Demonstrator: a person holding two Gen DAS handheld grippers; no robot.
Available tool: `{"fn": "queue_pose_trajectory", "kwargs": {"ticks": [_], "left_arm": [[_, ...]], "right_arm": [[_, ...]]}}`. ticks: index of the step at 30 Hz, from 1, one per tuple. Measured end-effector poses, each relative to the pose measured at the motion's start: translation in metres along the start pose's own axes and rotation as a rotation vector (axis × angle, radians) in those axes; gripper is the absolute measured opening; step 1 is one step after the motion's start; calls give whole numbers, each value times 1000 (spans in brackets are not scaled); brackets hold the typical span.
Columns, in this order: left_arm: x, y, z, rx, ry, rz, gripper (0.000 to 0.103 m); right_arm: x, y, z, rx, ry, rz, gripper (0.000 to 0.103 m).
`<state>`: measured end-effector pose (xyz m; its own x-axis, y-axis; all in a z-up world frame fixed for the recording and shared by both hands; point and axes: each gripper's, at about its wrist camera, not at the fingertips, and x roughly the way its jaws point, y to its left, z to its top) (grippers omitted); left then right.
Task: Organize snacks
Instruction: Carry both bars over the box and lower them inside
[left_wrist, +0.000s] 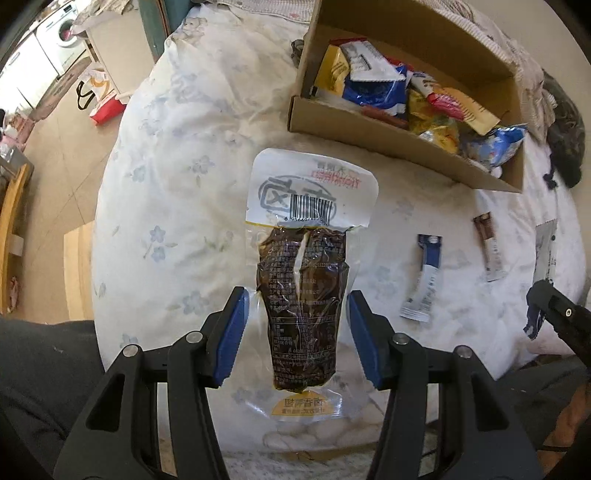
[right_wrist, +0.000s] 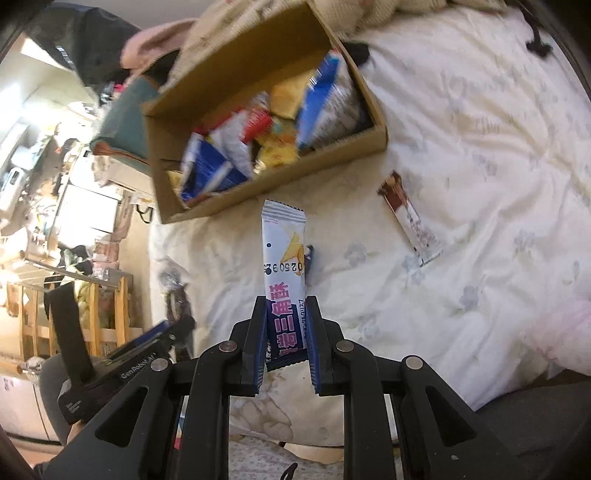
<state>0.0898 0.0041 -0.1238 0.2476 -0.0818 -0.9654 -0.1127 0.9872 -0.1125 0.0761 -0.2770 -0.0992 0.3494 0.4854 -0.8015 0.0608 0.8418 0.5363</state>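
**Both grippers hold snack packets near the cardboard box**

Left gripper (left_wrist: 295, 332) points down at a bed quilt (left_wrist: 177, 184), its blue pads pressed on the two sides of a clear vacuum pouch (left_wrist: 304, 280) of dark brown food. The pouch's white barcoded top sticks out past the fingertips, toward the cardboard box (left_wrist: 388, 138) that sits on the quilt beyond it.

Right gripper (right_wrist: 286, 339) is clamped on the lower end of a slim white and navy stick packet (right_wrist: 283, 254). The packet's free end reaches up toward the box's near wall (right_wrist: 280, 184), not touching it.

The box is open and crowded with blue, yellow and red snack bags (left_wrist: 376, 85). On the quilt to the near right of the box lie a brown and white bar wrapper (right_wrist: 410, 218), a blue and white stick sachet (left_wrist: 424, 277) and a pale packet (left_wrist: 546, 251), each apart from the box.
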Motion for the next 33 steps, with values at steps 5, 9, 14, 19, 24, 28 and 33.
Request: {"fn": "queue_pose_trajectory", "kwargs": {"ticks": [5, 9, 14, 19, 24, 28, 33], "left_arm": [[-36, -9, 15, 35, -116, -2, 51], [-68, -20, 38, 82, -227, 1, 51], [-91, -29, 70, 101, -298, -15, 51], [-94, -37, 106, 106, -321, -18, 51], [-87, -45, 131, 124, -330, -13, 51], [-75, -55, 150, 142, -325, -14, 51], [-54, -67, 171, 145, -300, -22, 51]], "right_arm": [[-21, 20, 9, -57, -136, 45, 20], [-37, 33, 18, -103, -219, 67, 20], [-41, 43, 41, -118, -268, 99, 20], [-37, 48, 69, -139, -279, 80, 20], [-23, 45, 99, -128, -276, 67, 20], [-6, 43, 118, -119, -254, 44, 20], [23, 42, 145, -118, -216, 19, 20]]}}
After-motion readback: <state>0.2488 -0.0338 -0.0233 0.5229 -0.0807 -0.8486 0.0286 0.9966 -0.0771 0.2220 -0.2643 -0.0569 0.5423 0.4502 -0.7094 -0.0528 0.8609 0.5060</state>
